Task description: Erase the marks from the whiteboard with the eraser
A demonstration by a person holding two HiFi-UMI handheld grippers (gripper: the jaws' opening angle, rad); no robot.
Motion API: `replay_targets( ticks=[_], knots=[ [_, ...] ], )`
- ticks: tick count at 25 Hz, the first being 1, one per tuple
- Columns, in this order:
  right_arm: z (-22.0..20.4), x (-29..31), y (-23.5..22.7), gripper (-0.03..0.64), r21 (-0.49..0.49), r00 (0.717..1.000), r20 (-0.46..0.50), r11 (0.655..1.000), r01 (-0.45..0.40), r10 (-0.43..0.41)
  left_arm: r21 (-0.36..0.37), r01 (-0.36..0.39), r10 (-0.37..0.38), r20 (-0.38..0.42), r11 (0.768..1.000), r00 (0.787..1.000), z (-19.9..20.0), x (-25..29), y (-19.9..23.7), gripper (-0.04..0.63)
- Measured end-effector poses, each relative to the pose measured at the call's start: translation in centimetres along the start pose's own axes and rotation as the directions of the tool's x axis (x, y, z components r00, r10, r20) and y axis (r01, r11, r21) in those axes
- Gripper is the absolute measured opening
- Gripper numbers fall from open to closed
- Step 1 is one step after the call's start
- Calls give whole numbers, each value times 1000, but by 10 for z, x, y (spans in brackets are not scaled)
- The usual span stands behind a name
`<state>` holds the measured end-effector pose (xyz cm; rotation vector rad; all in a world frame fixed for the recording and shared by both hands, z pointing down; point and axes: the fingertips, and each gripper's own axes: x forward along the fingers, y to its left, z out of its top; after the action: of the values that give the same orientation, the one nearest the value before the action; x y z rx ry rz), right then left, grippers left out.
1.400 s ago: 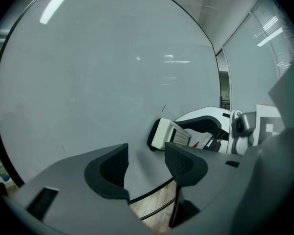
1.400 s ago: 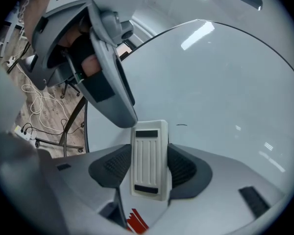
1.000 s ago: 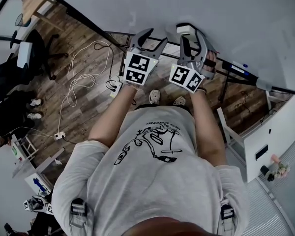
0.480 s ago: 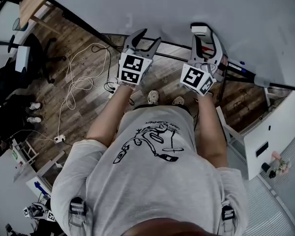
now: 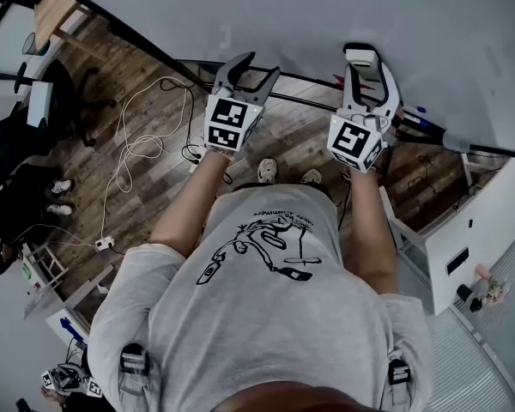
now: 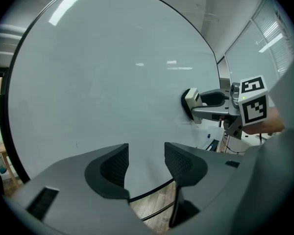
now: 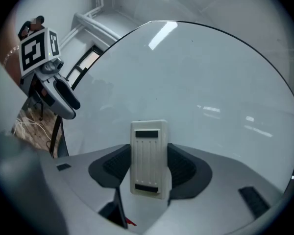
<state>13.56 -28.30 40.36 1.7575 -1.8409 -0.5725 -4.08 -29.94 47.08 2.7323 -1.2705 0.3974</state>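
The whiteboard (image 5: pixel 343 11) stands upright in front of me and fills both gripper views (image 6: pixel 112 77) (image 7: pixel 206 77). It looks plain grey-white there, with no clear marks. My right gripper (image 5: pixel 366 65) is shut on the white ribbed eraser (image 5: pixel 359 56), which is held up against the board. In the right gripper view the eraser (image 7: pixel 149 158) stands upright between the two pads. My left gripper (image 5: pixel 256 67) hovers open and holds nothing, to the left of the right gripper near the board's lower edge. Its jaws (image 6: pixel 146 163) show only board between them. The right gripper (image 6: pixel 206 104) shows at the right of the left gripper view.
Below the board is a wooden floor (image 5: pixel 146 101) with loose white cables (image 5: pixel 146 136) and a power strip. An office chair (image 5: pixel 56 84) stands at the left. The board's tray (image 5: pixel 463 142) with markers runs at the right, above a white cabinet (image 5: pixel 472 230).
The right gripper has slid the eraser to the right along the board. The left gripper has shifted slightly left and stays open.
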Motion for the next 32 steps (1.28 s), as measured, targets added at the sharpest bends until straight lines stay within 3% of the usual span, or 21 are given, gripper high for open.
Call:
replay_targets(
  ticks=[4, 12, 17, 26, 32],
  knots=[
    [5, -8, -3, 239, 123, 998, 32, 990, -62, 58, -17, 13, -12, 31, 1000, 999, 14, -7, -5, 236],
    [17, -36, -20, 239, 314, 983, 120, 934, -168, 136, -46, 52, -47, 111, 998, 993, 54, -26, -29, 204],
    [31, -57, -30, 239, 367, 966, 184, 898, -240, 183, -66, 72, -60, 160, 995, 985, 77, -44, -41, 168],
    [58, -91, -44, 239, 472, 926, 268, 802, -366, 265, -63, 109, -91, 241, 992, 966, 117, -74, -64, 121],
    [81, -111, -43, 241, 502, 899, 306, 749, -432, 313, -64, 129, -108, 259, 990, 960, 134, -93, -71, 98]
  ],
)
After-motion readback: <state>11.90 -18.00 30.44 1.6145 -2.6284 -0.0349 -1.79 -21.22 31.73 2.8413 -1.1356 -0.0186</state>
